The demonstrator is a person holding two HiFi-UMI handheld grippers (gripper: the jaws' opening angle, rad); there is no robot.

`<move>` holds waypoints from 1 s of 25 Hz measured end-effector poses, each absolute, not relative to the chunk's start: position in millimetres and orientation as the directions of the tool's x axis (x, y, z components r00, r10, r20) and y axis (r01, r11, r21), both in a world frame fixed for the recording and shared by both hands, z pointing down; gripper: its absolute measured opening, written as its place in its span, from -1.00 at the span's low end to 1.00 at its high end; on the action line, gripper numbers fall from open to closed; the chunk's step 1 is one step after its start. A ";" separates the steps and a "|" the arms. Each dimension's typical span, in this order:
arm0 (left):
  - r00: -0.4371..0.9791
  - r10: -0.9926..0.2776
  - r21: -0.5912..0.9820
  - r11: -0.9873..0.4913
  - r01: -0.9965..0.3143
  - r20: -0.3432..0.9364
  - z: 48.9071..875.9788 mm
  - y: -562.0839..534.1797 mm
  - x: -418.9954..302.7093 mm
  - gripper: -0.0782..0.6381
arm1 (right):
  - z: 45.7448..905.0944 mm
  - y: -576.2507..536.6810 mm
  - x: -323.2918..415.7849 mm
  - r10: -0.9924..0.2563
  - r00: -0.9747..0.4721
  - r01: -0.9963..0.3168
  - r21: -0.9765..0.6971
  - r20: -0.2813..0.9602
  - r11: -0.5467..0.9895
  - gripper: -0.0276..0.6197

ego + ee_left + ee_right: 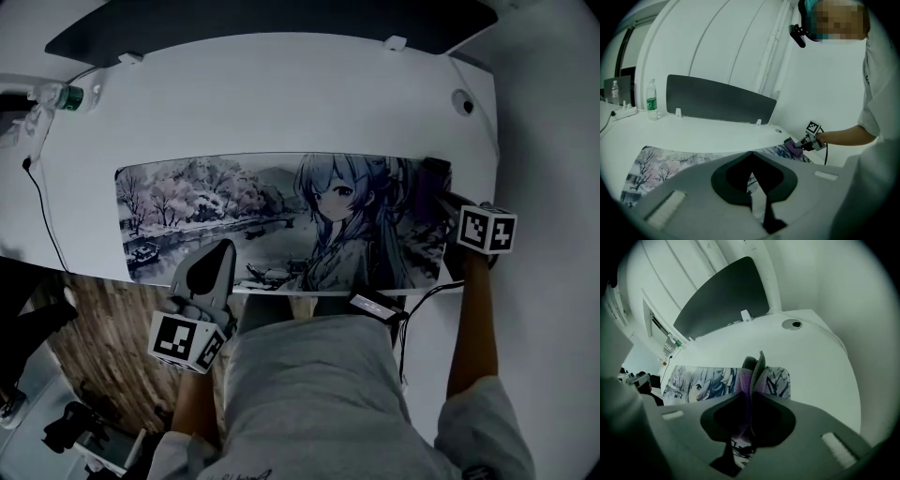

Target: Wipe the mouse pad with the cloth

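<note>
- Mouse pad [281, 220], printed with an anime figure and a wintry landscape, lies flat on the white desk [281, 103] in the head view, its near edge along the desk's front edge.
- At the mouse pad's right end sits the cloth [434, 180], a purple wad pinched by our right gripper [442, 194].
- Our left gripper [221, 258] hangs over the mouse pad's near edge, left of its middle, clenched on nothing.
- A water bottle [62, 96] stands well beyond the mouse pad's far left corner, and a dark panel [234, 23] runs behind the mouse pad along the desk's far edge.
- In the left gripper view, our jaws meet tip to tip with nothing between them. The mouse pad shows beyond them, with the right gripper holding the cloth at its far end.
- In the right gripper view, our jaws clamp the cloth, and its folds stick up past the tips above the mouse pad's right end. The printed face lies further left along the mouse pad.
</note>
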State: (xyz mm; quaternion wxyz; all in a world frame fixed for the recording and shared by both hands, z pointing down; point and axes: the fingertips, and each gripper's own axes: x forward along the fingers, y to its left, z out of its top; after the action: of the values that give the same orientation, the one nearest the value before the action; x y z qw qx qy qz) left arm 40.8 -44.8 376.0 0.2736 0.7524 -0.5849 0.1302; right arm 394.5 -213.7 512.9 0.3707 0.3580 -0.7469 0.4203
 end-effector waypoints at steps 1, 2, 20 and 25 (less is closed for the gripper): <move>0.280 -0.810 0.262 -0.162 -0.951 0.515 377.5 -42.2 34.9 -0.73 | 513.1 -213.0 389.3 -0.223 -0.467 -0.847 -0.360 0.856 0.392 -0.71; 0.280 -0.811 0.265 -0.160 -0.951 0.513 378.8 -39.9 29.2 -0.73 | 513.1 -212.5 384.2 -0.222 -0.464 -0.847 -0.356 0.857 0.394 -0.71; 0.217 -0.843 0.271 -0.088 -0.958 0.492 380.7 3.8 -83.9 -0.73 | 509.6 -185.1 265.0 -0.189 -0.457 -0.822 -0.332 0.869 0.463 -0.71; 0.205 -0.848 0.273 -0.074 -0.959 0.489 380.7 17.3 -111.6 -0.73 | 508.9 -174.1 226.2 -0.180 -0.472 -0.810 -0.343 0.863 0.476 -0.71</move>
State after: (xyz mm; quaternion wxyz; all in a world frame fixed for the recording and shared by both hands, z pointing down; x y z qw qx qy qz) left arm -111.6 17.3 380.7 0.2749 0.7258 -0.6225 0.1013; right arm 226.2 -174.1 508.9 0.3984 0.3248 -0.7612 0.3953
